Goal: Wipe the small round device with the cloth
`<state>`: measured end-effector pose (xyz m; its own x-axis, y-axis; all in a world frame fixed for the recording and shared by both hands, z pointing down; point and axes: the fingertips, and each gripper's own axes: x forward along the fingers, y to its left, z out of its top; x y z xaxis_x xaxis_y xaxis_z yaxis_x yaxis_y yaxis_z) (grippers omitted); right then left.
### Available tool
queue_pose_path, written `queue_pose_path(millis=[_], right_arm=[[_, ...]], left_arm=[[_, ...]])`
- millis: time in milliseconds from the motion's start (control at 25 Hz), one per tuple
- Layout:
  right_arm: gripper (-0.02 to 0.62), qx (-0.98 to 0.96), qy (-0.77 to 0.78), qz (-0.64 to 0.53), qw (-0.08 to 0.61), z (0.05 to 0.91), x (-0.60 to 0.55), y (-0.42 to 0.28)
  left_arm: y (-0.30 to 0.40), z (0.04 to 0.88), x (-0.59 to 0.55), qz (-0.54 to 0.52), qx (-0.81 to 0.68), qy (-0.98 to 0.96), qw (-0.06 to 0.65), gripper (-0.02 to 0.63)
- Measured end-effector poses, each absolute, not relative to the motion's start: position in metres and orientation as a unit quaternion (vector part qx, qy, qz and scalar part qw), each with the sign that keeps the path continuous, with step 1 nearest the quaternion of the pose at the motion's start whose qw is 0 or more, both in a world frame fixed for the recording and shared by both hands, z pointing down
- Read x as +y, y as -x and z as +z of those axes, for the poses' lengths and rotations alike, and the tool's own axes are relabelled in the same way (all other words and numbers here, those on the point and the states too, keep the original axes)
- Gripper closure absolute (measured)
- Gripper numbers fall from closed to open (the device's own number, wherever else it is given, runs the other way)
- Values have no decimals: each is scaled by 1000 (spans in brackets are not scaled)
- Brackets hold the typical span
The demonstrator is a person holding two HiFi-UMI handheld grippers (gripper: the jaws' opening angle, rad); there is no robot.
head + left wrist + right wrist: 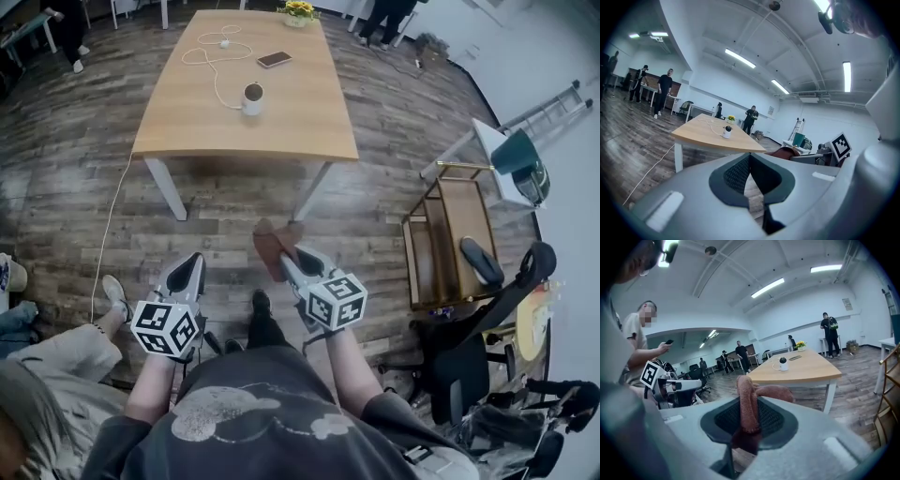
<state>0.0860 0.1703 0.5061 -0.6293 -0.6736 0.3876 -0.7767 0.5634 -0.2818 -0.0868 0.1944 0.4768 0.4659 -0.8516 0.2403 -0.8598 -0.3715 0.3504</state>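
Small round device (252,98) stands on the table (309,131), well apart from both grippers. The right gripper (286,255) pinches the reddish cloth (272,239); the left gripper (192,265) is closed, empty. Best step up to the table and wipe lightly. A white cable (214,66) and a phone (274,59) lie on the table nearby.

Rust-brown cloth (277,246), white black-faced device (252,97)
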Motion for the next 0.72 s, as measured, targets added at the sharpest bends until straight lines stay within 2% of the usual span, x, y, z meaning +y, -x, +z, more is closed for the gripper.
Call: queue_pose_path(millis=[720], right_arm=[[523, -861, -440, 224, 120, 511, 211, -118]], left_arm=[[62, 487, 226, 14, -501, -835, 227, 588]])
